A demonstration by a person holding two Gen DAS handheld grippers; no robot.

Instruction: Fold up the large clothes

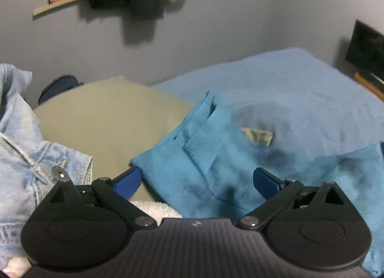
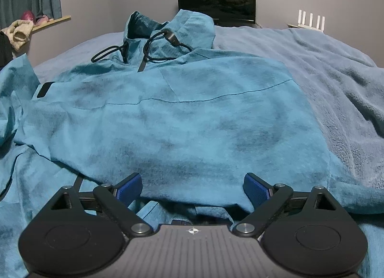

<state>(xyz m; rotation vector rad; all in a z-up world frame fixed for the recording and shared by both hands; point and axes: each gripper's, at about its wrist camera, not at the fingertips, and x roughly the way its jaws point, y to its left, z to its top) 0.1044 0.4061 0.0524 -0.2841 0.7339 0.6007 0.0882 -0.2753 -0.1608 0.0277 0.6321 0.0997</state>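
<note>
1. Blue pads of the right gripper fill the bottom of the right wrist view, spread wide with nothing clamped between them; the lower hem of the teal jacket lies just beyond and between the two tips
2. Across the middle of that view the jacket lies spread on the blue blanket, its hood and black drawcords toward the top centre, and one side already looks turned in over the body, by my reading
3. At the bottom of the left wrist view the left gripper is likewise wide open and holds nothing; a loose flap of the jacket, probably a sleeve, runs up from between its pads toward mid frame
4. Left of that flap lie an olive cloth and a pale denim jacket at the left edge, both apart from the work
5. My judgement: the fold is in its early part, with both grippers poised for a new grasp
6. Next move calls for each gripper to close on cloth in front of it, the right on the hem, the left on the sleeve edge, pinching all layers so none slips as they lift and carry
</note>
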